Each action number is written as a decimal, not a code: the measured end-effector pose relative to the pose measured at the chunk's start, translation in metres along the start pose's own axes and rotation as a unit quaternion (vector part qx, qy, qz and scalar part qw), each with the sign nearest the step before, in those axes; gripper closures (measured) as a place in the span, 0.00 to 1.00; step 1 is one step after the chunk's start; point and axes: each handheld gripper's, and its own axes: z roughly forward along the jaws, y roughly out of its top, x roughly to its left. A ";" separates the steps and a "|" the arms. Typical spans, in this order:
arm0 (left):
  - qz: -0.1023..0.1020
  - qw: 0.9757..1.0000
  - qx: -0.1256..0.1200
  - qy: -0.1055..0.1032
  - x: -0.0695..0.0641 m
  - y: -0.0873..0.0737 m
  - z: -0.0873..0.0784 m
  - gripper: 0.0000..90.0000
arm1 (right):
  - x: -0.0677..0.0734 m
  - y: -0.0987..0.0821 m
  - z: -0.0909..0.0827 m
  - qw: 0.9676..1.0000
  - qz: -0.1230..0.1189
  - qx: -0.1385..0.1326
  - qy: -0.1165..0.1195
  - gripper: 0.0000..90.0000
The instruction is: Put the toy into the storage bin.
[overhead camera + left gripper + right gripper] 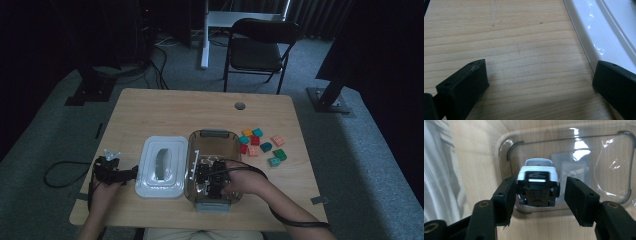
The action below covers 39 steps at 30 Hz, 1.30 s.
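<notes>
Smoky transparent plastic box sits on the pale wooden worktop, near the front edge and right of centre. Its white rectangular plastic lid lies flat just to its left. The right tongs reach down into the box from the person's right hand. In the right gripper view a small white toy car with a black underside stands on end between the two black jaws, nose toward the box floor. The left jaw looks to be touching the car's side, while a visible gap separates the right jaw from it, so the tongs are apart and not clamped on the car.

Left tongs rest low over the worktop to the left of the lid, held by the left hand. In the left gripper view their jaws stand wide apart with bare wood between them and the white lid's rim beside the right jaw.

Right of the box, a loose cluster of small coloured plastic bricks in red, orange, teal and green lies on the worktop
</notes>
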 end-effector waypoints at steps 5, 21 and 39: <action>0.000 1.000 0.000 0.000 0.000 0.000 0.000 0.01 | 0.000 -0.002 -0.007 1.000 0.004 -0.014 -0.008 0.43; 0.000 1.000 0.000 0.000 0.000 0.000 0.000 0.01 | -0.006 -0.032 -0.031 0.991 0.071 -0.117 -0.006 0.40; 0.000 1.000 0.001 0.000 0.000 0.000 0.000 0.01 | -0.013 -0.095 -0.079 0.945 0.159 -0.280 -0.050 0.36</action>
